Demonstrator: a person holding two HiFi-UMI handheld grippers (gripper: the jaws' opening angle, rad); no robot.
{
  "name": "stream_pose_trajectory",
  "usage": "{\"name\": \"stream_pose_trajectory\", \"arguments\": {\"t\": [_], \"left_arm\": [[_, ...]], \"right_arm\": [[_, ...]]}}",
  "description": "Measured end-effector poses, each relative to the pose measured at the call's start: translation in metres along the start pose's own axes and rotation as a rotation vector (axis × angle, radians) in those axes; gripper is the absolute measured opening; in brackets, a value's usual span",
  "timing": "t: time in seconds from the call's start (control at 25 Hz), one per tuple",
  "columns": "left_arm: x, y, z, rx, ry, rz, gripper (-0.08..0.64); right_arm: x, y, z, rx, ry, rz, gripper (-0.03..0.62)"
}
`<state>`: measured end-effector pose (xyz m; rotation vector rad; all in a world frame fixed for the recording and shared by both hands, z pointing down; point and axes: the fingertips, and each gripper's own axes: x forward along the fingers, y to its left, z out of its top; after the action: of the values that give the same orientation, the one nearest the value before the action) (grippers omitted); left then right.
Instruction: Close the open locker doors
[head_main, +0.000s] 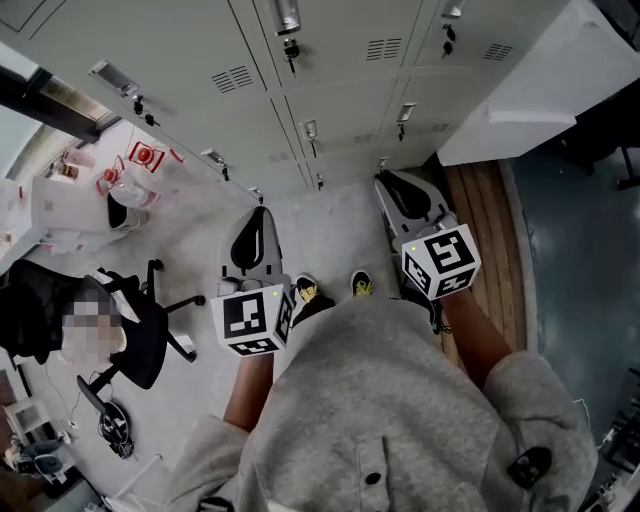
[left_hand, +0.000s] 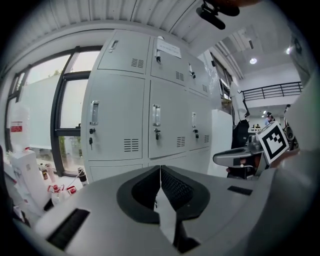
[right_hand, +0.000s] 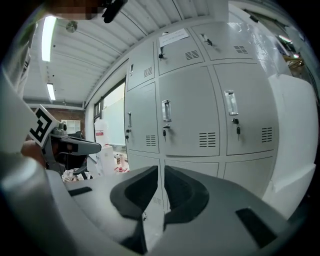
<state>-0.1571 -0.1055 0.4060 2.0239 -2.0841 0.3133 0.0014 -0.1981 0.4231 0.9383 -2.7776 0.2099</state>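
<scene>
**Lockers dead ahead, both hands empty**

The grey lockers (head_main: 330, 90) fill the wall in front, and the locker doors (left_hand: 172, 120) facing us sit flush. A white panel (head_main: 540, 100) juts out at the right end; can't tell if it's a door. The left hand-held gripper (left_hand: 160, 175) has its jaws together, and the right hand-held gripper (right_hand: 161, 172) is a crack apart, holding nothing.

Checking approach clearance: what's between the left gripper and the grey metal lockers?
Only bare pale floor, in the head view, separates the left gripper from the grey metal lockers; the left gripper view shows them unobstructed too.
</scene>
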Motion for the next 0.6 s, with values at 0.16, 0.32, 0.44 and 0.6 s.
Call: {"name": "stream_pose_trajectory", "arguments": {"t": [0.16,0.32,0.44,0.6], "left_arm": [[0.007,-0.035,-0.002,0.004,0.019,0.001,0.012],[0.014,-0.062,0.003,0.041,-0.003,-0.011,0.012],[0.013,-0.074,0.002,0.049,-0.016,-0.009,0.012],[0.015,-0.084,-0.001,0.046,-0.021,0.0,0.012]], "right_arm": [[-0.023,-0.031,-0.006,0.029,-0.019,-0.009,0.057],[-0.042,-0.057,-0.009,0.034,-0.043,-0.029,0.057],[-0.054,-0.067,-0.013,0.032,-0.044,-0.035,0.057],[-0.062,-0.077,-0.02,0.027,-0.039,-0.033,0.057]]}}
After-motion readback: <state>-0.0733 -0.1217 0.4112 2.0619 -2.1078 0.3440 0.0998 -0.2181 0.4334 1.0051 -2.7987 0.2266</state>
